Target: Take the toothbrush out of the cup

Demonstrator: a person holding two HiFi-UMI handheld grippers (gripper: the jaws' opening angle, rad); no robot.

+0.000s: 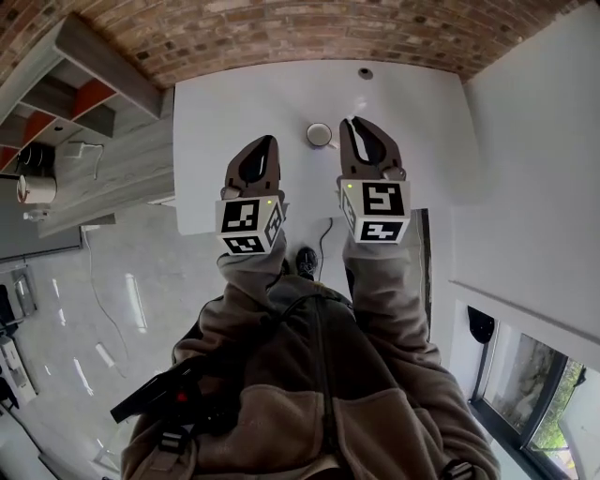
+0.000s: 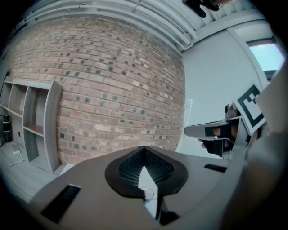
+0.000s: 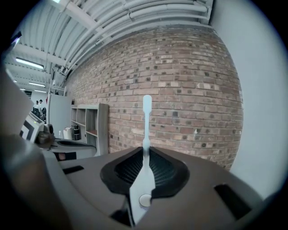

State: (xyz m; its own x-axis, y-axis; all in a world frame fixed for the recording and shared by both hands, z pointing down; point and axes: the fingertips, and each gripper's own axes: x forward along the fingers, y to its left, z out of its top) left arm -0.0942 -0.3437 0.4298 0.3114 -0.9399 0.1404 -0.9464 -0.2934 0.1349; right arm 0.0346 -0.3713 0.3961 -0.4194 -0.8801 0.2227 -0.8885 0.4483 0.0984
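Note:
My right gripper (image 3: 145, 150) is shut on a white toothbrush (image 3: 146, 117), whose slim handle sticks out past the jaws toward the brick wall. In the head view the right gripper (image 1: 355, 121) hovers over the white table just right of a small white cup (image 1: 320, 135), and the toothbrush is out of the cup. My left gripper (image 1: 266, 142) hangs to the left of the cup, apart from it. In the left gripper view its jaws (image 2: 144, 149) meet with nothing between them, and the right gripper (image 2: 215, 131) shows at the right.
The white table (image 1: 234, 103) stands against a brick wall (image 1: 281, 28), with a small round fitting (image 1: 365, 72) near its far edge. Grey shelving (image 1: 89, 89) lies to the left, a white wall to the right.

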